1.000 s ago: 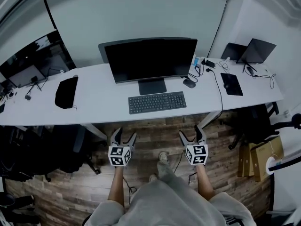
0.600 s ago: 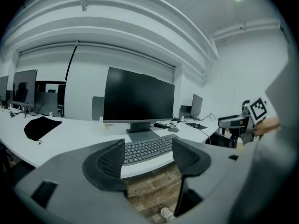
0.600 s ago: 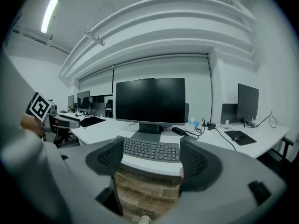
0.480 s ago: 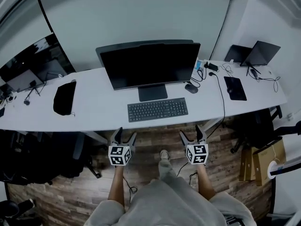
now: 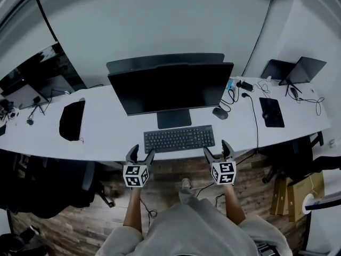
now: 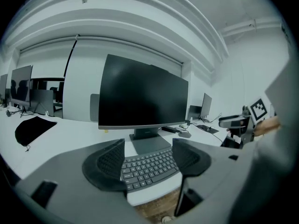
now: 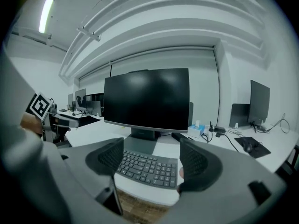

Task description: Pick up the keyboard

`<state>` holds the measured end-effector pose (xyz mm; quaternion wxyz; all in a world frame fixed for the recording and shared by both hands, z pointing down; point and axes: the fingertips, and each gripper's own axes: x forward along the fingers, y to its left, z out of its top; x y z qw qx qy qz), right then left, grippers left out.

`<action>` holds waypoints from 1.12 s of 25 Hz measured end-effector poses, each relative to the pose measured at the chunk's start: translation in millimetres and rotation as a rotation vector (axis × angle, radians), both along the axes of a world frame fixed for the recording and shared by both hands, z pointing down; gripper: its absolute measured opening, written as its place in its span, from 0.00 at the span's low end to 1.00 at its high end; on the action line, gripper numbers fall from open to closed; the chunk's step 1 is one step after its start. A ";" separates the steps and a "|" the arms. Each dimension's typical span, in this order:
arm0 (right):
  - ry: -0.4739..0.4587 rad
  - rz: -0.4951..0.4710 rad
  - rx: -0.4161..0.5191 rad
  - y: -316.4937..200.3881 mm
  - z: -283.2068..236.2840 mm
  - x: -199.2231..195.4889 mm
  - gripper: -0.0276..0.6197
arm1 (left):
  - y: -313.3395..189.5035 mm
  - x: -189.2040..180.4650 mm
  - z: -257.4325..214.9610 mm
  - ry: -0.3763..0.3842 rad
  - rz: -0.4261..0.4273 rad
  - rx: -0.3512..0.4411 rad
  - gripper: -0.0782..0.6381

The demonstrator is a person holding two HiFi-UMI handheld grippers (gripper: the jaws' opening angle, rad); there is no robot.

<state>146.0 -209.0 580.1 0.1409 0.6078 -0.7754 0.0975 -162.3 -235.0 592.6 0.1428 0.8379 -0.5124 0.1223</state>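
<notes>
My left gripper [image 5: 141,152] and right gripper [image 5: 217,149] have jaws spread wide, gripping nothing. The keyboard [image 5: 179,138] lies at 12 o'clock, before the monitor [image 5: 171,87], whose screen hides its stand's neck. The mouse [image 5: 219,113] is at 2 o'clock.

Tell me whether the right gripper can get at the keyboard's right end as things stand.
Probably yes. The right gripper hangs at the edge of the desk just short of the keyboard, fingers apart, with nothing between; the mouse lies farther back.
</notes>
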 end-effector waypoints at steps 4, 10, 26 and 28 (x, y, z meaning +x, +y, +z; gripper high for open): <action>-0.001 -0.022 0.001 -40.2 -2.6 9.6 0.61 | -30.3 9.3 -1.4 -0.003 -0.021 -0.008 0.55; -0.010 -0.054 -0.006 -91.6 1.0 20.5 0.61 | -67.7 16.3 5.7 -0.010 -0.063 -0.031 0.55; -0.043 -0.118 -0.075 -156.9 36.3 28.6 0.62 | -113.1 14.7 34.4 -0.013 -0.136 -0.112 0.55; -0.043 -0.117 -0.084 -158.3 41.0 30.0 0.62 | -115.0 14.2 38.7 -0.012 -0.140 -0.119 0.55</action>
